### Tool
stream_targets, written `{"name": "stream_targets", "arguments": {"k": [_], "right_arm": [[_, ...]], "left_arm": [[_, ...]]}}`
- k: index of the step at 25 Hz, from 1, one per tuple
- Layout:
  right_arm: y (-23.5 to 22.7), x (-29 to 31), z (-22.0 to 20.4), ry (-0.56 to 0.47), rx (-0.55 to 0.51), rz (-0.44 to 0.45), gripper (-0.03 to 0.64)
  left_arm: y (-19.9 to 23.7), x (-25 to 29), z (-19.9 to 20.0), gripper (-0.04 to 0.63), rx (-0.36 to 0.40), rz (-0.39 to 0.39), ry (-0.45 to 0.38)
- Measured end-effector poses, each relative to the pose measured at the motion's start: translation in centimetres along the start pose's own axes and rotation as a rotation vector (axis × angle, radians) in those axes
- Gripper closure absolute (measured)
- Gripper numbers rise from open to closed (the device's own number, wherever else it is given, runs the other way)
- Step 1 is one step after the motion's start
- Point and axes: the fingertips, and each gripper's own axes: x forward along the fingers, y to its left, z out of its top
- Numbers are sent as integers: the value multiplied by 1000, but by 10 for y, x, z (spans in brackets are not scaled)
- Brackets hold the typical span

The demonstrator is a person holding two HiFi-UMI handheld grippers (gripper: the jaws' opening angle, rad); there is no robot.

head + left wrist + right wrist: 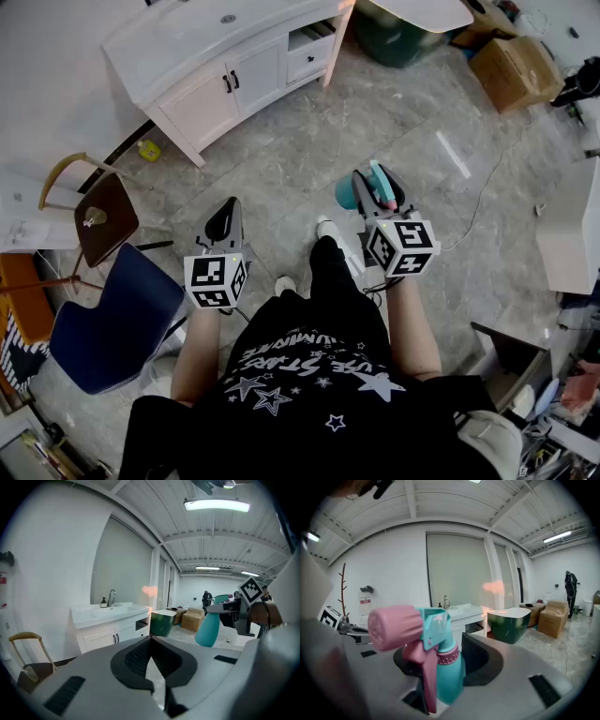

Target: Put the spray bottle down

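Observation:
A teal spray bottle (349, 193) with a pink nozzle and trigger is held up in the air over the tiled floor, and my right gripper (373, 187) is shut on it. In the right gripper view the spray bottle (449, 674) stands upright between the dark pads, nozzle pointing left. My left gripper (225, 217) hovers to the left, apart from the bottle. In its own view the left gripper (150, 644) has its pads meeting with nothing between them. That view also shows the spray bottle (207, 630) at the right.
A white vanity cabinet (216, 66) with a sink stands ahead on the left. A dark green tub (394, 42) and cardboard boxes (514, 70) lie further back. A blue chair (112, 319) and a wooden chair (103, 216) stand at my left. Open tiled floor (309, 150) lies ahead.

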Motion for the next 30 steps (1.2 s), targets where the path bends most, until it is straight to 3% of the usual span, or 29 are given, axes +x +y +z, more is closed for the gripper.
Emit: {"name": "stream_targets", "arguments": {"k": [10, 19, 30], "right_arm": [[7, -18, -7, 6, -7, -21, 436], [-3, -11, -13, 16, 9, -14, 437], [-72, 46, 25, -17, 29, -8, 439]], "left_arm": [[-8, -17, 2, 580, 17, -23, -17], [-25, -10, -21, 580, -7, -39, 42], [-24, 68, 27, 580, 14, 8, 16]]}}
